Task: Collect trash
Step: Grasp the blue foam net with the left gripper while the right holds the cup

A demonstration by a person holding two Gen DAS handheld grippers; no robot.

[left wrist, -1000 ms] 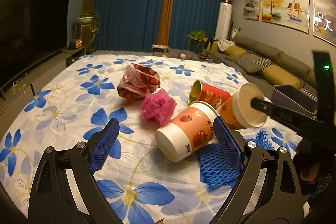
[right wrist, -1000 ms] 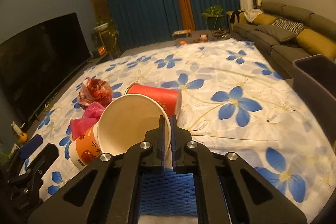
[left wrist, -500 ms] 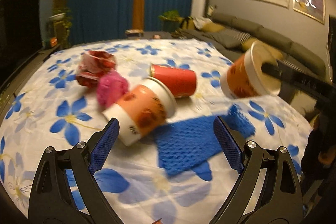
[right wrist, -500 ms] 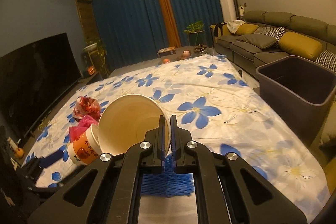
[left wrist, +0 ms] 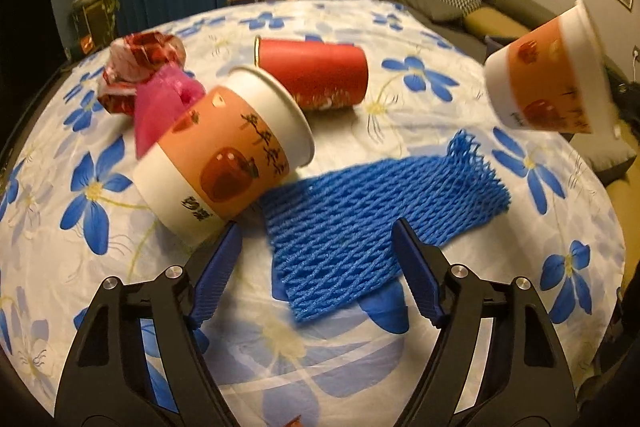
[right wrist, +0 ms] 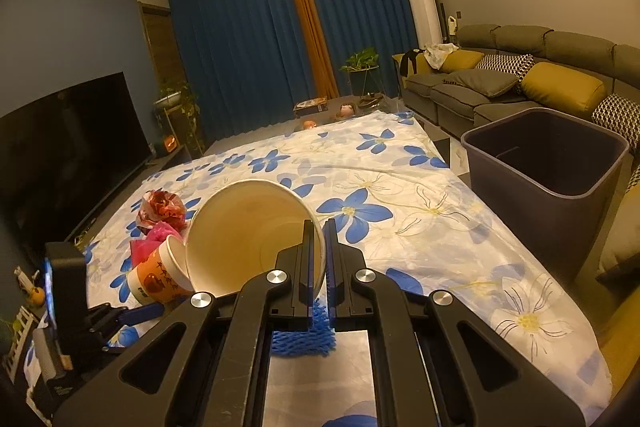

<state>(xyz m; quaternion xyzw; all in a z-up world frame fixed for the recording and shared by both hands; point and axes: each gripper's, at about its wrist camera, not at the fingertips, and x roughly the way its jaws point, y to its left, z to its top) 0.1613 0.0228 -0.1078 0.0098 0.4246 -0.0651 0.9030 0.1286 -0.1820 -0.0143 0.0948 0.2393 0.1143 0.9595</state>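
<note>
Pink crumpled bag (left wrist: 160, 107) half hidden behind lying orange cup (left wrist: 224, 159); carried cup (left wrist: 548, 75) blurred in left view. Red cup (left wrist: 316, 75) on side, foil wrapper (left wrist: 136, 67) behind. Blue foam net (left wrist: 360, 223) flat on flowered cloth (left wrist: 440, 367). Left gripper (left wrist: 316, 267) jaws apart, just been closing, net's near end between pads, untouched. Right gripper (right wrist: 318, 259) clamped on carried cup's rim. Grey bin (right wrist: 548, 167) stands beside table, right.
</note>
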